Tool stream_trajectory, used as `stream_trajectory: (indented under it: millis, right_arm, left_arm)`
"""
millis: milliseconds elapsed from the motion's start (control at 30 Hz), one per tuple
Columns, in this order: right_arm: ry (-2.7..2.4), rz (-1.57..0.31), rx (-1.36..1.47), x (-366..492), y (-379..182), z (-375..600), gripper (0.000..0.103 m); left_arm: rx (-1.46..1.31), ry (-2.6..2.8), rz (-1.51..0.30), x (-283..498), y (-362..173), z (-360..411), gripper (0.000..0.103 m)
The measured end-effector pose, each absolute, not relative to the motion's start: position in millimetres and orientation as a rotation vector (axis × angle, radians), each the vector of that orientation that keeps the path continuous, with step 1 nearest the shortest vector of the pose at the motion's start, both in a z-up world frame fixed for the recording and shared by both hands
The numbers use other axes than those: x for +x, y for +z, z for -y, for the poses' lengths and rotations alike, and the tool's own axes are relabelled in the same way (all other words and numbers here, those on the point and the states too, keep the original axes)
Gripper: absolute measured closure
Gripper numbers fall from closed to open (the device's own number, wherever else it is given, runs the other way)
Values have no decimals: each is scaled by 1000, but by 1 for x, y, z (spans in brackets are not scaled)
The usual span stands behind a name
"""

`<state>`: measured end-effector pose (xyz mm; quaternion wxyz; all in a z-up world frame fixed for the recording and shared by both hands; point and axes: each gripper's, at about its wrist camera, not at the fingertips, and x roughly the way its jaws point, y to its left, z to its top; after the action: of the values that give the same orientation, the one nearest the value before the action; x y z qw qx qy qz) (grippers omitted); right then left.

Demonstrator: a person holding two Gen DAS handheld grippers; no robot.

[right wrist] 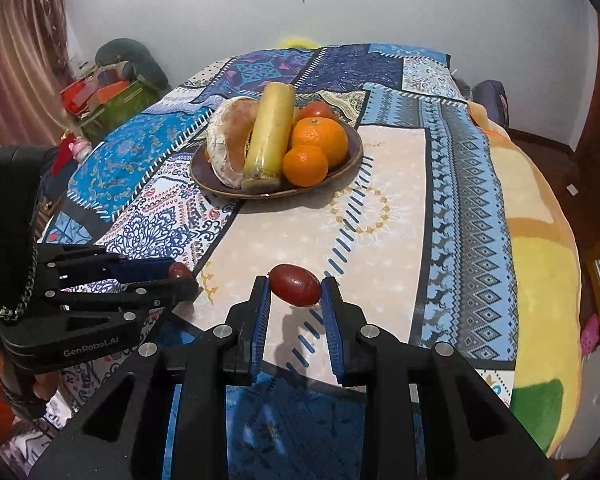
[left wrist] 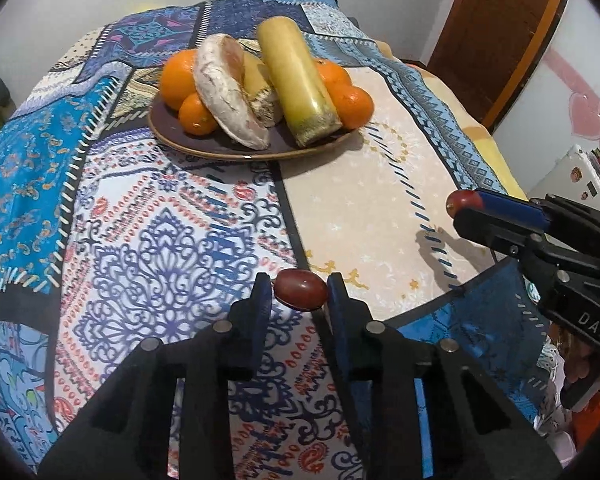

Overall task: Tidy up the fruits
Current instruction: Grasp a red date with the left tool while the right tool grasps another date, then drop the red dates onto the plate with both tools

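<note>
Left gripper point(left wrist: 300, 290) grips red fruit point(left wrist: 301, 290); plate point(left wrist: 204, 145) oranges point(left wrist: 179, 78) partly hidden.

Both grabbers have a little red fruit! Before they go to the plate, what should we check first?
1. Left gripper jaws pinch the left red fruit: ok.
2. Right gripper jaws pinch the right red fruit: ok.
3. Both fruits lifted off the tablecloth: ok, the shadows lie apart.
4. Path to the plate is open: ok.
5. Free spot among the oranges: cannot tell, the plate looks crowded.
6. Grips firm enough: cannot tell.
</note>
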<state>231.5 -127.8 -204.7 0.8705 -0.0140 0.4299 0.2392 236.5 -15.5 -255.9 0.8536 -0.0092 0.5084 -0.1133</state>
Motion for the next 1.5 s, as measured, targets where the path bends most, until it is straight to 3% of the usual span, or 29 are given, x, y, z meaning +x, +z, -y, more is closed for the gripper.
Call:
stream_trajectory:
  millis: [633,1500]
  right_arm:
    - [562,-797,-88,270,-179,82,79]
    - [635,-801,-85,315,-190,40,79]
  left_arm:
    - [-93,-155,-934,274,-212,-35,75]
    - [-130,-170,-932,328,-233,-42,74]
